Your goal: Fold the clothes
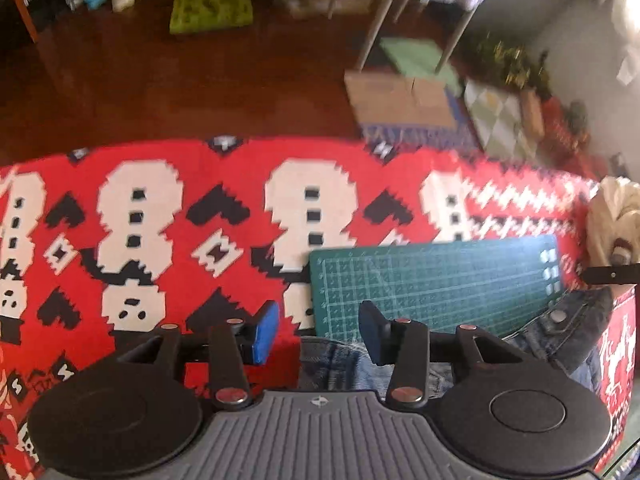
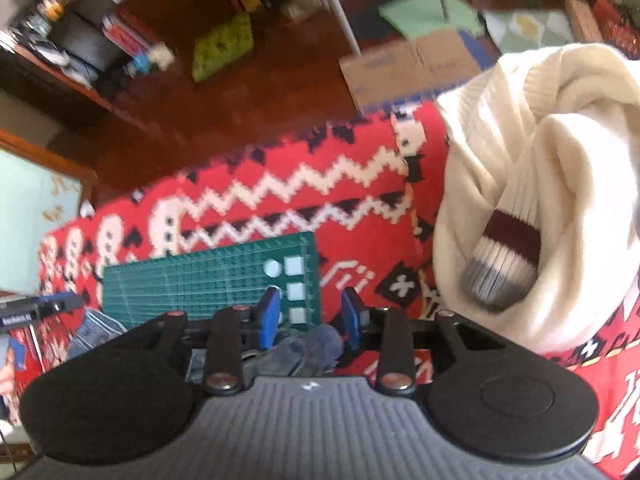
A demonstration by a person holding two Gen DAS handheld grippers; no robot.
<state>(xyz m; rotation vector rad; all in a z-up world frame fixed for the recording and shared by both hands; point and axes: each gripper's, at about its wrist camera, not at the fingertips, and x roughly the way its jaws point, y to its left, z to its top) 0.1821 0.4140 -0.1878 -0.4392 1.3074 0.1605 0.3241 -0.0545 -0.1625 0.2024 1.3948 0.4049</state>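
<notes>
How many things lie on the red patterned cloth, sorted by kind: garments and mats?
Garments: 2, the denim garment and the cream sweater
Mats: 1, the green cutting mat
Total: 3

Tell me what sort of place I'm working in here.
Most likely a lived-in room at home, not a lab: a red patterned blanket covers the work surface, a bookshelf stands across the wooden floor, and cardboard boxes sit beside potted plants.

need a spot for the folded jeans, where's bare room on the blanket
Free: the red patterned blanket left of the green cutting mat. Crowded: the mat's right side, where the cream sweater lies piled, and its near edge, under the denim.
</notes>
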